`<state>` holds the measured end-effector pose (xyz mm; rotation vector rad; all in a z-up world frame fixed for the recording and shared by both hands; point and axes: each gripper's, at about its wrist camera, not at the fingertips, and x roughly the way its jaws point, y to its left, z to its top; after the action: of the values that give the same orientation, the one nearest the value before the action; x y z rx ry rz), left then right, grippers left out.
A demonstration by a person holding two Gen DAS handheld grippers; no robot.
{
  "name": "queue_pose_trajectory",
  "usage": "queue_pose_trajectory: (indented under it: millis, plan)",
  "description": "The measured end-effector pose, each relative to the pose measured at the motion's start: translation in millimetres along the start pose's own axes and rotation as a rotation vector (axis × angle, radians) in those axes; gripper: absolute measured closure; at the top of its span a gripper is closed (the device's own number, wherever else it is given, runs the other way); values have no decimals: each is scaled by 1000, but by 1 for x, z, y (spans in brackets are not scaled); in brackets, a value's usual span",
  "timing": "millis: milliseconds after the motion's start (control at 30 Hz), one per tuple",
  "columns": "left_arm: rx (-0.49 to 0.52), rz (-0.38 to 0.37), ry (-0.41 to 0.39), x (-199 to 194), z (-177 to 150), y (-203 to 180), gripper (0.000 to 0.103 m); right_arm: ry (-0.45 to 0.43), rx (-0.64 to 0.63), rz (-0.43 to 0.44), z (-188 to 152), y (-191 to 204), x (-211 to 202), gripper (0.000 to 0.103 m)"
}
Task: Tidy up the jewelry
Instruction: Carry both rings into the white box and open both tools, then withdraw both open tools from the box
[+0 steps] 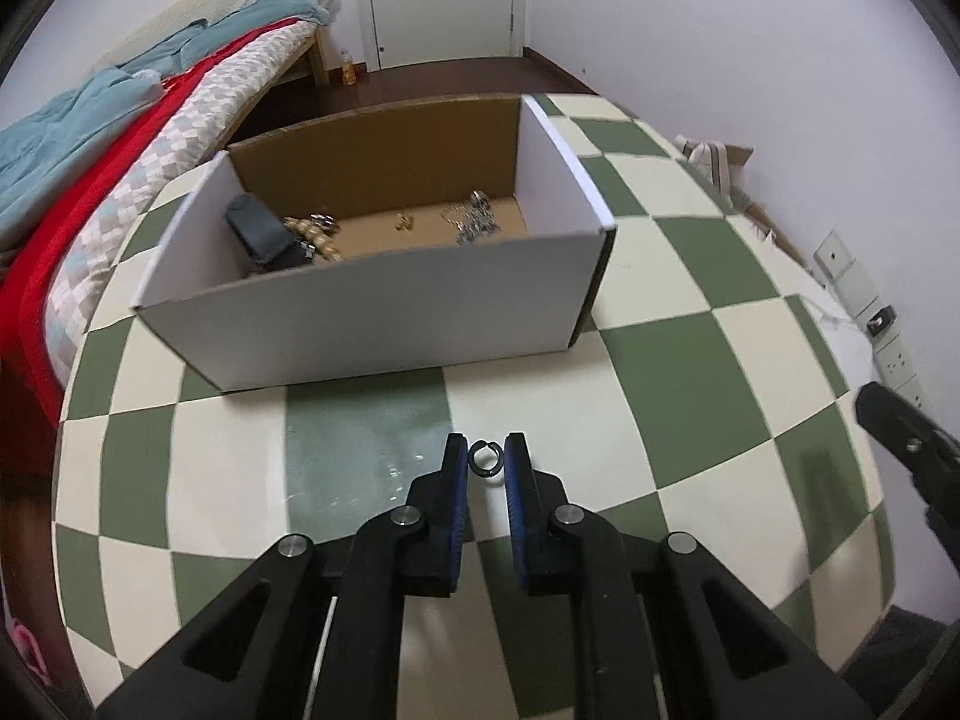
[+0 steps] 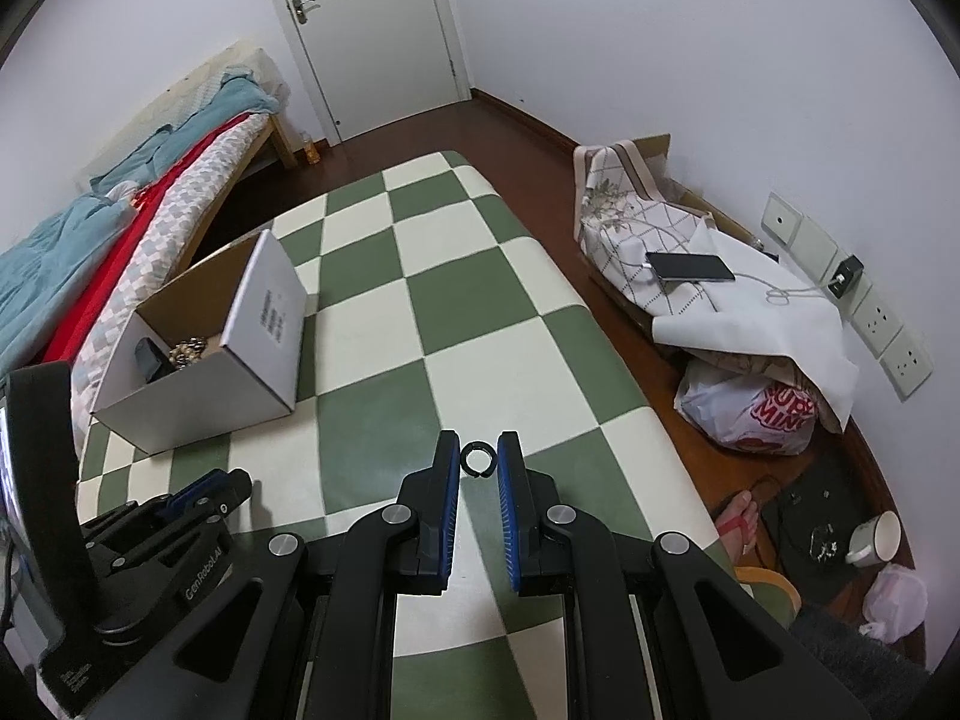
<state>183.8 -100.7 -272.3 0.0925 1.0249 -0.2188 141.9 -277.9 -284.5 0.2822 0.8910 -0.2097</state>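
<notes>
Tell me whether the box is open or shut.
Open: the box has no lid on, and jewelry shows on its floor.

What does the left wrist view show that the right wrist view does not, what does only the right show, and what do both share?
Only left wrist: the box's floor with a chain, and the left ring pinched in the left gripper.
Only right wrist: a phone, a mug, a foot in a sandal, and the right ring pinched in the right gripper.
Both: the box, the checkered table, the bed and the door.
</notes>
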Motion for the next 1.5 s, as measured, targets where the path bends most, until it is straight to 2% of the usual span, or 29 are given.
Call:
queue_pose_trajectory:
  millis: [167,267,333,400,433,533,700,867,967,1033,1067,1100,1133,1200,1267,1333,1400,1467,1500]
  plan:
    - [-38,-24,-57,-40,20,19,94,-7,-6,42,11,14,-9,90]
    - [-71,-41,-94,-61,49,41,93,-24,-22,94,28,33,-16,90]
    - [-100,-64,-94,-64,74,58,93,-22,-30,165,47,51,-17,90]
    - [-121,-95,-57,-55,98,74,93,-1,-25,246,61,66,-12,90]
    - [-135,-111,-38,-49,109,82,93,28,-1,318,73,75,-4,90]
    - [-146,-106,-9,-33,133,99,93,114,45,434,99,94,21,90]
    - [-171,-138,77,1,157,115,93,233,55,460,127,121,67,90]
    - [-183,-146,162,25,165,119,92,327,16,433,138,140,98,89]
    - [-204,-144,186,29,168,124,90,353,9,395,143,142,109,89]
    - [-224,-123,180,26,169,129,77,365,17,378,146,141,113,86]
    - [-224,-125,171,24,171,130,72,361,17,366,147,140,113,77]
    - [-220,-116,160,20,172,131,60,357,18,362,149,139,113,67]
    - [-216,-94,142,14,172,132,48,354,22,367,149,138,112,63]
    - [-215,-76,118,7,173,134,39,338,10,342,151,137,107,59]
    - [-198,-20,94,-4,172,135,26,319,-4,315,153,135,100,55]
    - [-179,38,66,-14,168,136,5,306,-40,266,152,136,92,40]
    - [-151,109,42,-24,162,136,0,290,-89,194,149,137,84,17]
    - [-135,161,28,-31,153,136,0,288,-132,138,144,137,79,7]
    - [-128,173,26,-34,148,136,0,290,-154,108,141,137,76,6]
